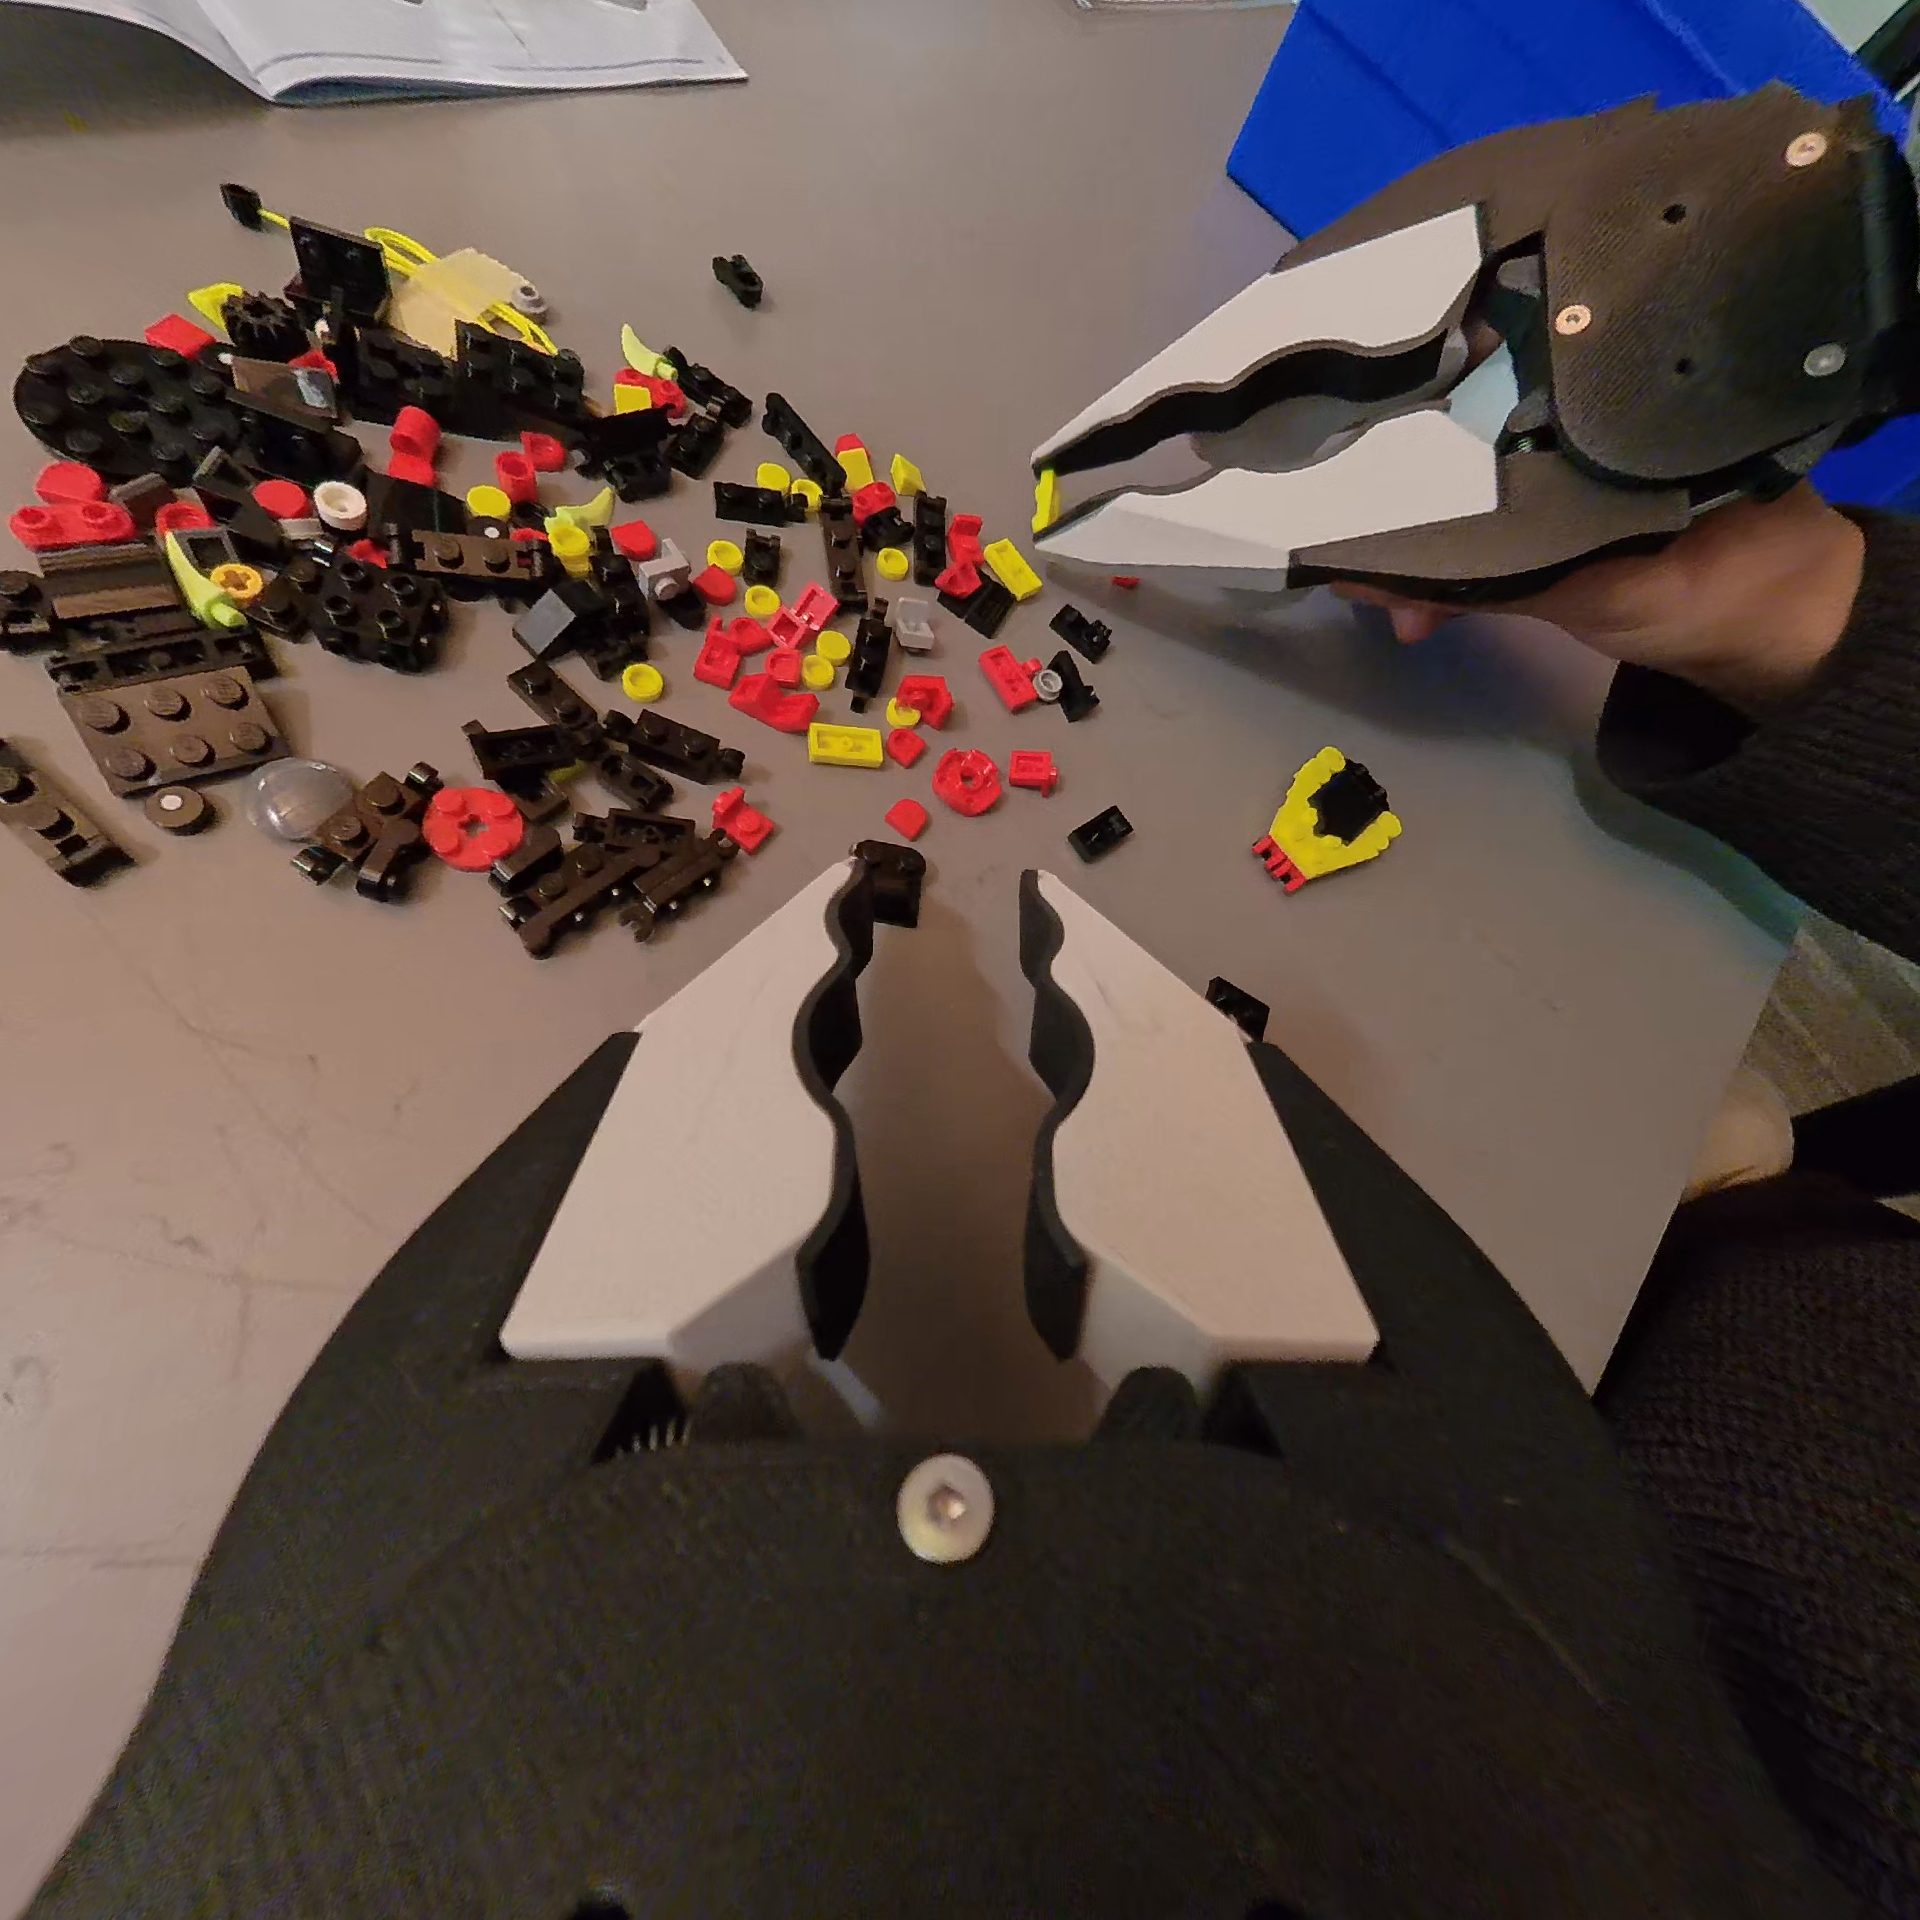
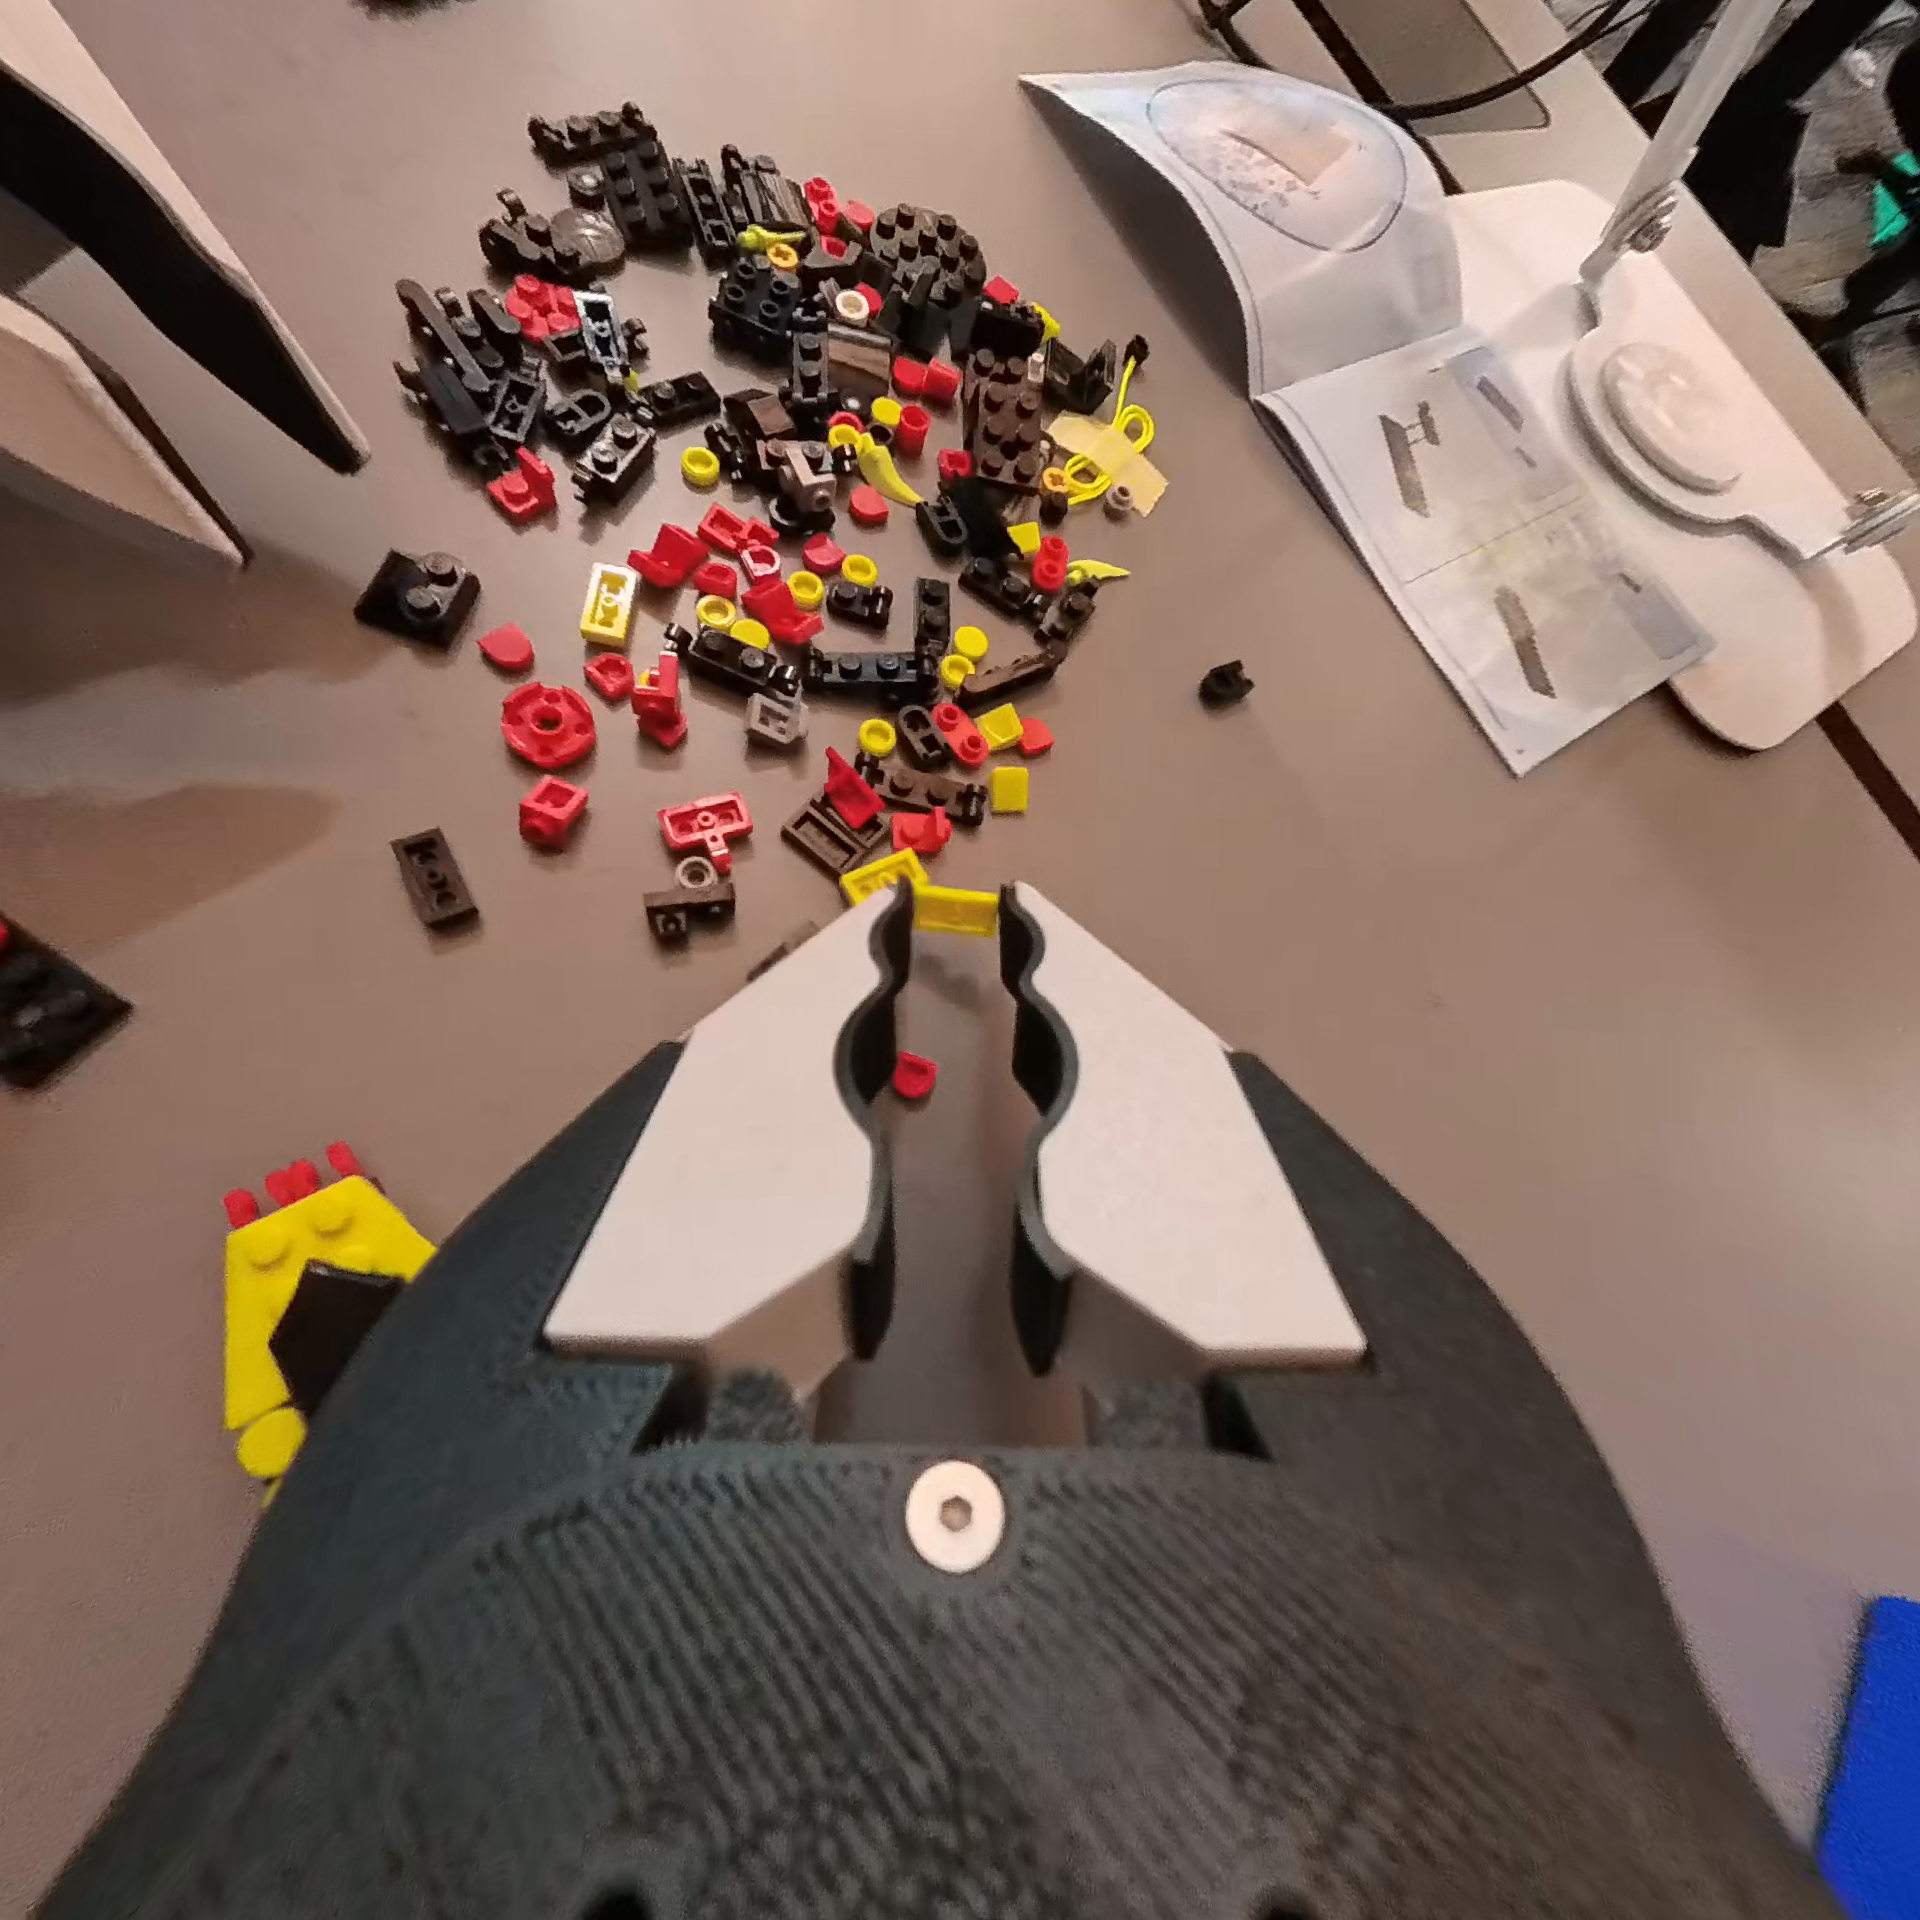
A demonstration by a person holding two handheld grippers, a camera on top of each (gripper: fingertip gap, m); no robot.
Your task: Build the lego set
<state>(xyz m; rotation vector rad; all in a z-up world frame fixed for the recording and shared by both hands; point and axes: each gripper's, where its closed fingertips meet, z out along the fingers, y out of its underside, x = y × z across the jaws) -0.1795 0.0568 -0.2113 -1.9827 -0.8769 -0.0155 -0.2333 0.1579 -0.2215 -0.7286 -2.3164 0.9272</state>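
Observation:
A pile of loose black, red and yellow lego pieces [image 1: 623, 582] lies spread on the grey table [image 1: 312, 1143]; it also shows in the right wrist view [image 2: 790, 499]. My left gripper [image 1: 945, 873] is open and empty, low over the table. A small black piece [image 1: 889, 881] lies on the table by its left fingertip [image 1: 847, 894]. My right gripper [image 2: 956, 906] is shut on a small yellow plate [image 2: 954, 910] and holds it above the pile's near edge. A small yellow, black and red assembly [image 1: 1330, 821] lies on the table apart from the pile, also in the right wrist view [image 2: 301, 1299].
An open instruction booklet [image 2: 1455, 520] lies at the far side, partly on a white stand base [image 2: 1766, 582]. A blue bin [image 1: 1455, 104] stands behind the right gripper. A person's hand [image 1: 1558, 613] holds that gripper. The table edge [image 1: 1704, 1091] runs close on the right. There is about 12 centimetres between the tips of the two grippers.

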